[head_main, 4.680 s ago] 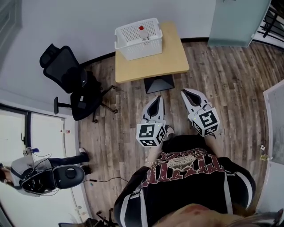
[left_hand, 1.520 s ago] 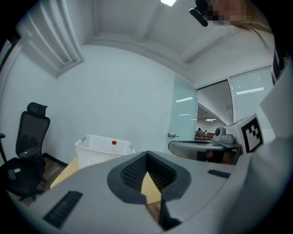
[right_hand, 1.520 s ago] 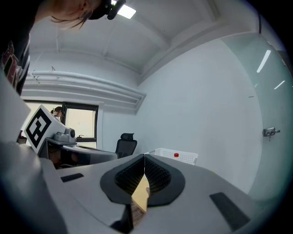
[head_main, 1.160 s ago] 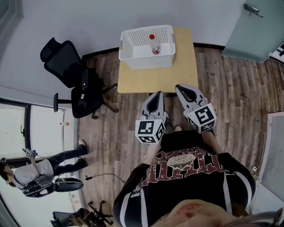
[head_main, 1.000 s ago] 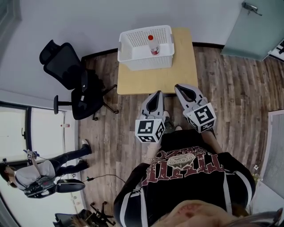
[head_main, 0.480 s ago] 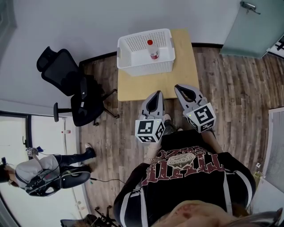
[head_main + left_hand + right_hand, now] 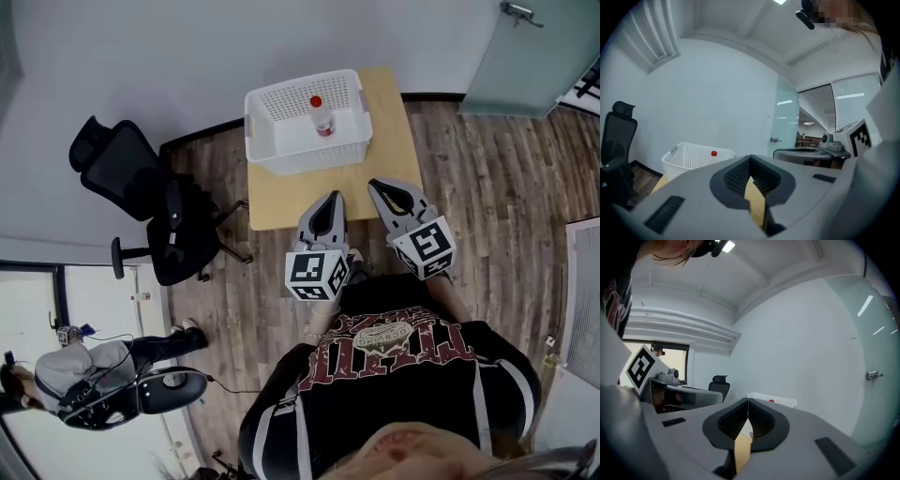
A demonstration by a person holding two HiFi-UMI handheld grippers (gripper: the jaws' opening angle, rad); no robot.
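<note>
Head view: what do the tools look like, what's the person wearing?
The left tool and right tool are light grey tapered shells with black ribbed pads, each ending in a white cube with black square markers. The person wears a black shirt with dark red print and grey-striped sleeves.

Left hand-held gripper [image 7: 325, 201], right hand-held gripper [image 7: 384, 187]: matt grey plastic shells; black ribbed pads [image 7: 736, 176], rubbery.
Ahead of both: counter [image 7: 281, 202], smooth pale wood, matt; basket [image 7: 309, 155], white perforated plastic; bottle [image 7: 322, 120], clear plastic, red cap.
Beneath: floor [image 7: 487, 159], wood-grain planks.
</note>
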